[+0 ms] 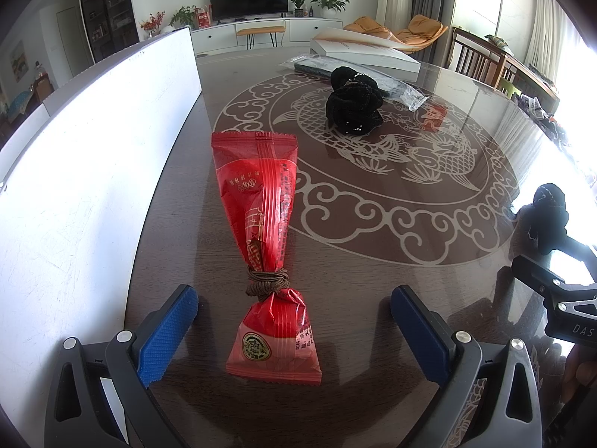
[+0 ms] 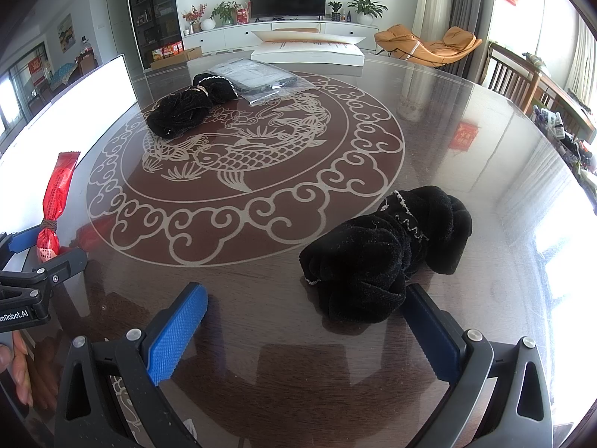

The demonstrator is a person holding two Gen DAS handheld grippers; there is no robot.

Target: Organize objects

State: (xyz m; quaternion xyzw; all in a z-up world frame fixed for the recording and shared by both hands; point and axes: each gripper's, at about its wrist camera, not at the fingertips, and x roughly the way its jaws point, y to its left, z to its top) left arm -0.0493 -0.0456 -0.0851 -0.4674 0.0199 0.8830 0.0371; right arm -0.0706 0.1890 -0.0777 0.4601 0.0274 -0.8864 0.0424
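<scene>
A red snack packet (image 1: 266, 246), cinched with a brown elastic band (image 1: 266, 280), lies on the dark table between the blue pads of my left gripper (image 1: 294, 324), which is open and not touching it. The packet (image 2: 54, 205) also shows at the left edge of the right wrist view. A black velvet bundle (image 2: 388, 254) lies just ahead of my open right gripper (image 2: 309, 326), close to its right finger. A second black bundle (image 1: 352, 106) (image 2: 186, 110) rests farther off on the fish pattern.
A white board (image 1: 86, 171) stands along the table's left side. A plastic-wrapped dark item (image 2: 261, 78) and a flat white box (image 2: 309, 50) lie at the far end. The round table (image 2: 466, 142) has a glossy top. A hand (image 2: 18, 366) holds the left gripper.
</scene>
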